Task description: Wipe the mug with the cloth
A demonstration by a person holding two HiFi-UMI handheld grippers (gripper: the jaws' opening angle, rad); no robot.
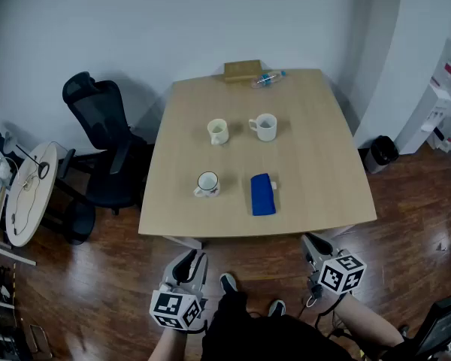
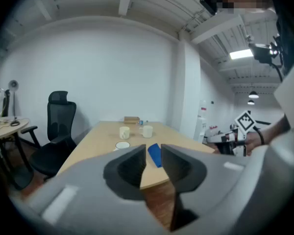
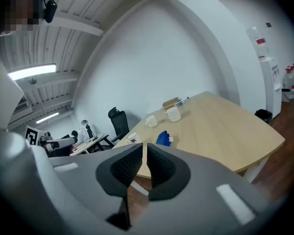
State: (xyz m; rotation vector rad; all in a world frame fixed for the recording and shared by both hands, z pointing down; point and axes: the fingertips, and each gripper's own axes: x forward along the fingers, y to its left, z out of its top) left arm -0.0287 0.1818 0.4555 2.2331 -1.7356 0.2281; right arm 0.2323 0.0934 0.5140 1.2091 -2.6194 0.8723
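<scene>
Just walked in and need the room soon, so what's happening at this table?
A person stands at the near edge of the table with a left gripper and a right gripper, both empty and held short of it. The blue cloth lies folded beside a mug; two more mugs stand farther back. Nothing is picked up; wiping hasn't started.

I saw the blue cloth (image 1: 262, 195) lying flat on the table (image 1: 323, 171) near my edge, folded into a narrow oblong with its long side pointing away from me and a small white tag on its right edge. Just to its left, not touching it, the nearest mug (image 1: 207, 184) stood upright, white with a red mark on its side. Farther back two more stood upright side by side, a cream mug (image 1: 218, 131) on the left and a plain white mug (image 1: 264, 127) on the right, its handle turned toward the cream one.
</scene>
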